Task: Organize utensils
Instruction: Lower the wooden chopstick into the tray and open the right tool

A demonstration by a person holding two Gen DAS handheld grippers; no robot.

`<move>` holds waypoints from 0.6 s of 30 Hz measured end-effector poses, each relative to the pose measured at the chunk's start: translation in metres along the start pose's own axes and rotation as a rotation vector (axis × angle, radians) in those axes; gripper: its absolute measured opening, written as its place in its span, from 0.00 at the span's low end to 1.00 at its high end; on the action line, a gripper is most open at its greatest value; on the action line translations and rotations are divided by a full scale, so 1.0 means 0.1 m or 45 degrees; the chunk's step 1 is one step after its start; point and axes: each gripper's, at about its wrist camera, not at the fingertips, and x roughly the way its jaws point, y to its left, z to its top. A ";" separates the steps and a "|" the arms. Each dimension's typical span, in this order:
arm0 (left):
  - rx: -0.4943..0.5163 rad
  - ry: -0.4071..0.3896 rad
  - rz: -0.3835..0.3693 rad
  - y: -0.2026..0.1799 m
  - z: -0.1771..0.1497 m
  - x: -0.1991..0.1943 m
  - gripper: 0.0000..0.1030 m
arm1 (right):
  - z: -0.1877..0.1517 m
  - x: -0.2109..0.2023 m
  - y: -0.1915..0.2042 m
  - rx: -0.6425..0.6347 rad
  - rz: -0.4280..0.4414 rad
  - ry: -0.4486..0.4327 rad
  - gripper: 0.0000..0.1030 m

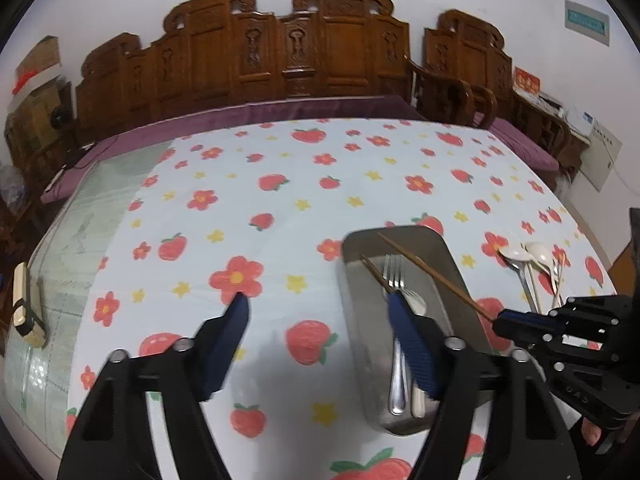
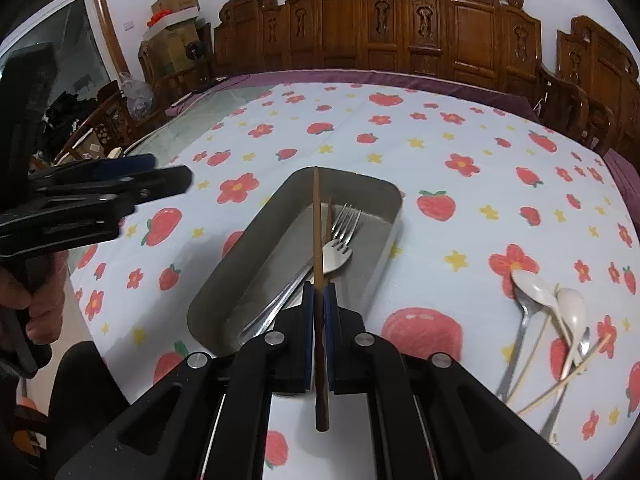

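My view takes in a family dining room: carved wooden chairs [image 1: 304, 44] across the top, a strawberry-print cloth [image 1: 280, 200] covering the counter, stacked cardboard boxes [image 2: 176, 20] upper left.

- The right gripper [image 1: 505, 322] has embossed letters on its black body at 4 o'clock in the left wrist view, seemingly "UAS", though hard to make out.
- The green sign [image 1: 587, 21] on the wall at 2 o'clock carries print too blurred to read.
- The red packet [image 1: 526, 79] below it shows yellow characters, also illegible.
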 end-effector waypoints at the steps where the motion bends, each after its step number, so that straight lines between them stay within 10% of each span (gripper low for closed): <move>1: -0.007 -0.003 0.004 0.03 0.00 -0.01 0.78 | 0.02 0.04 0.01 0.003 0.003 0.006 0.06; 18: -0.048 -0.013 0.037 0.28 -0.04 -0.06 0.80 | 0.06 0.59 0.10 0.119 -0.009 0.136 0.06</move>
